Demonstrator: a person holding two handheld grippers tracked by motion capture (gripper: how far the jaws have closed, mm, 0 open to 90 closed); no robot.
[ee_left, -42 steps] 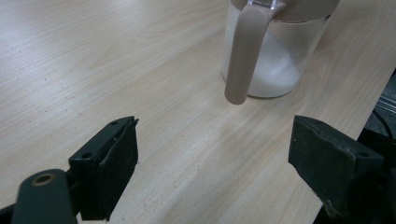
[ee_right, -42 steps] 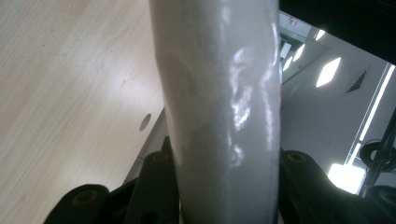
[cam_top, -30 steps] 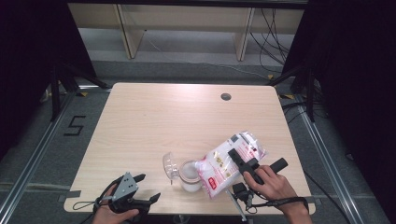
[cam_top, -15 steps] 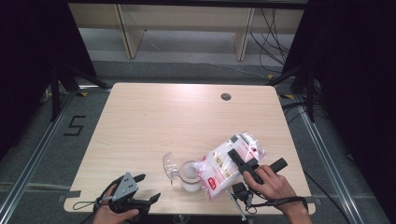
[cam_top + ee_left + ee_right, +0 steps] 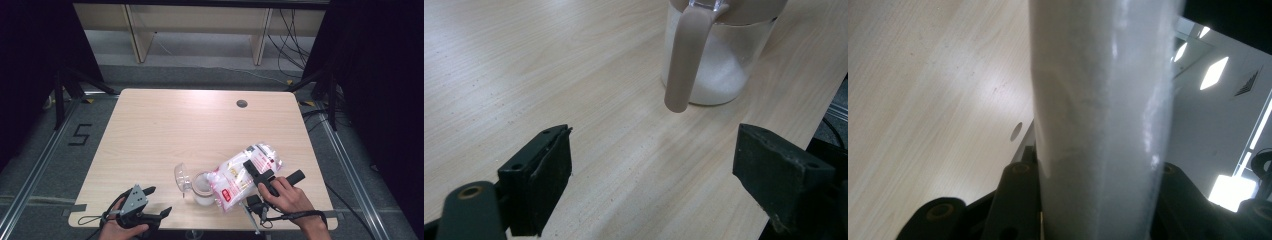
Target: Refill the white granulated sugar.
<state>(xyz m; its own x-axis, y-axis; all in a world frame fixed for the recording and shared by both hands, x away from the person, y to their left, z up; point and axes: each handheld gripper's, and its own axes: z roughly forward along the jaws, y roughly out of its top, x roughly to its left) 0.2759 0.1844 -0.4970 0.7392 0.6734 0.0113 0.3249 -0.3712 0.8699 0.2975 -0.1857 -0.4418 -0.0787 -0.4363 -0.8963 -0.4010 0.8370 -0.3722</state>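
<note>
The wooden table was the largest thing in the high view, and most of its top lay bare: the whole far half and the left side offered open room, with one small dark hole near the far edge. Everything in hand crowded the near edge. One white bag with red print lay tilted there, right of the middle, its lower corner over the mouth of the jar and touching it. That single clear jar, part filled with white grains, stood just inside the near edge; its clear lid was hinged open toward the left, and in the left gripper view a brown handle hung down its side. Two grippers were in use. The right gripper, held by a hand at the near right corner, pinched the bag between its jaws, the film pressed between both pads in its own view. The left gripper sat at the near left edge, well apart from the jar, jaws spread wide with nothing but bare wood between them
</note>
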